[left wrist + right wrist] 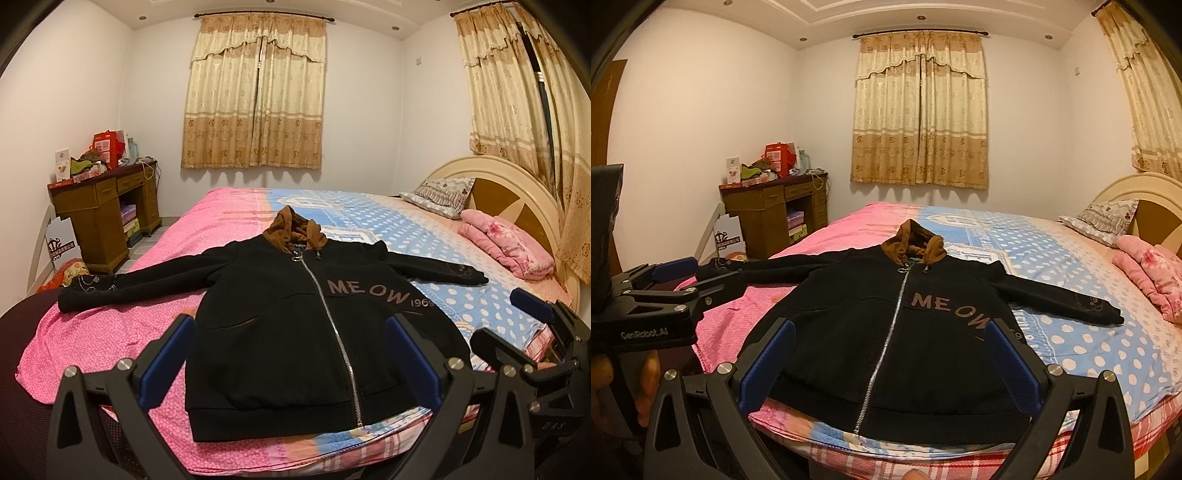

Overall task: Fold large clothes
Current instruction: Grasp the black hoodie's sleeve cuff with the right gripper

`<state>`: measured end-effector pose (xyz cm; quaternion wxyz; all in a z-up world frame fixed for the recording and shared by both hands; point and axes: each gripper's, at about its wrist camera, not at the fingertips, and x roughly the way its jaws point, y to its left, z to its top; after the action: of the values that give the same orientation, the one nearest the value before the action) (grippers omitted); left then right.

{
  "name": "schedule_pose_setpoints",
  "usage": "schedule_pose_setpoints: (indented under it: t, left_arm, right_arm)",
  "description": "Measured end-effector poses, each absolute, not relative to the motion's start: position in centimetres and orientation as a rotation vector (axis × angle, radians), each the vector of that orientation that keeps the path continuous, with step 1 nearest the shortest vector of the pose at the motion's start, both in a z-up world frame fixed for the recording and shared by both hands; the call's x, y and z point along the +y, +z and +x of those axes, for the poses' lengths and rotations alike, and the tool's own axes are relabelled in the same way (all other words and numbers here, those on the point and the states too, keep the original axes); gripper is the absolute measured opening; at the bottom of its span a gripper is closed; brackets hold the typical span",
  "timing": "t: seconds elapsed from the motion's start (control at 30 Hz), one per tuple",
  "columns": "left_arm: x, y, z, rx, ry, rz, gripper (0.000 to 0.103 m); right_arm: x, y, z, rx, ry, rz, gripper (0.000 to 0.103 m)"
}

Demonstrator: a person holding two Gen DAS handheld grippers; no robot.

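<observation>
A black zip-up hooded jacket (288, 332) (886, 332) with a brown hood and "MEOW" lettering lies flat, front up, on the bed, both sleeves spread sideways and its hem at the near edge. My left gripper (291, 347) hovers open above the hem, its blue pads either side of the jacket's body and holding nothing. In the right wrist view, my right gripper (890, 358) is likewise open and empty over the hem. Each gripper shows in the other's view: the right gripper (517, 325) at the right edge, the left gripper (698, 277) near the left sleeve.
The bed's pink and blue dotted sheet (424, 229) extends far behind the jacket. A folded pink blanket (509, 243) and a pillow (439, 195) lie by the headboard (517, 184) on the right. A cluttered wooden desk (107, 210) stands at the left wall.
</observation>
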<state>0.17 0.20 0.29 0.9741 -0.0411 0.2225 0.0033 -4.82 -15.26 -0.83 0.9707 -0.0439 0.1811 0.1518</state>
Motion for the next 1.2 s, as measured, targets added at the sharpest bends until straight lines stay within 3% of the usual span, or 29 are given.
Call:
schedule_pose_setpoints:
  t: [0.53, 0.63, 0.77, 0.9, 1.2]
  left_arm:
    - [0.6, -0.2, 1.0, 0.449, -0.031, -0.092, 0.103]
    - [0.1, -1.1, 2.5, 0.456, -0.033, -0.07, 0.103]
    - [-0.5, -2.5, 5.7, 0.506, -0.053, -0.055, 0.103]
    - [-0.9, -3.9, 9.3, 0.568, -0.05, -0.068, 0.103]
    - [-2.6, -5.6, 15.4, 0.655, -0.077, -0.035, 0.103]
  right_arm:
    - [-17.2, -1.7, -3.0, 0.385, 0.397, -0.019, 0.102]
    - [-18.3, -3.4, 0.4, 0.534, 0.472, 0.081, 0.102]
    - [-20.4, -5.6, 3.2, 0.525, 0.466, 0.156, 0.102]
    - [-22.4, -7.8, 7.7, 0.671, 0.36, 0.203, 0.102]
    - [-31.9, -10.1, 15.9, 0.716, 0.169, 0.378, 0.102]
